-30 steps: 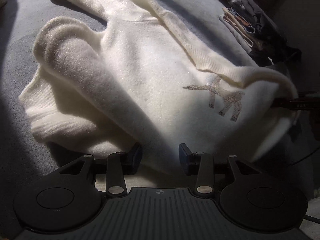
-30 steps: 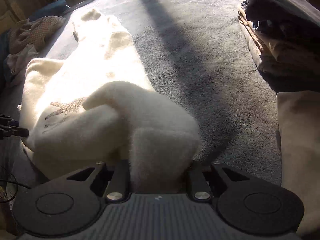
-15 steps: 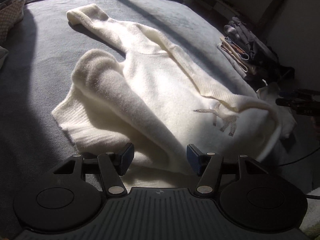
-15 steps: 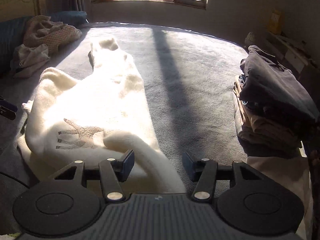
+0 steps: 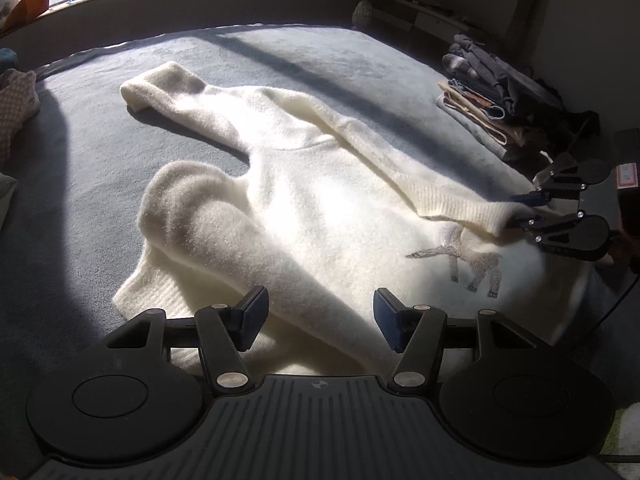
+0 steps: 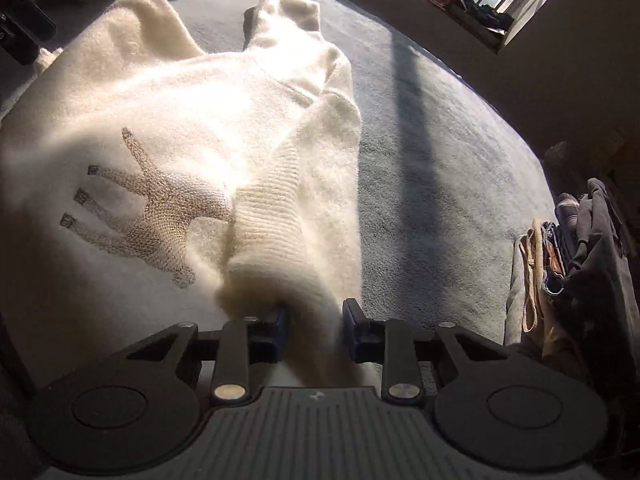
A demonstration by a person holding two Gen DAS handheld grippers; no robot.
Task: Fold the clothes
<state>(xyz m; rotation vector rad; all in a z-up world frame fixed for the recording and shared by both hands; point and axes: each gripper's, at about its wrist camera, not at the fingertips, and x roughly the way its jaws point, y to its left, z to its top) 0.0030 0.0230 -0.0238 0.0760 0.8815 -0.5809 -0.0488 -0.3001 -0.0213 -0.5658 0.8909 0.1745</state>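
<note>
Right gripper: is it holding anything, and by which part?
The right gripper is closing on the cream sweater, with its ribbed sleeve cuff between the pads. The left gripper holds nothing.

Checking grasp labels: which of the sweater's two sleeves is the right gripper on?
The sleeve with the ribbed cuff lying across the deer motif. The right gripper is closing on it. The other sleeve lies free near the left gripper.

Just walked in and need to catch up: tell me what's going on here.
A person is folding a cream sweater spread on a grey blanket, one tool per hand. The right tool is closing on the ribbed sleeve cuff lying across the sweater's front. The left tool hangs open above the near edge, gripping nothing. A stack of folded clothes sits nearby.
</note>
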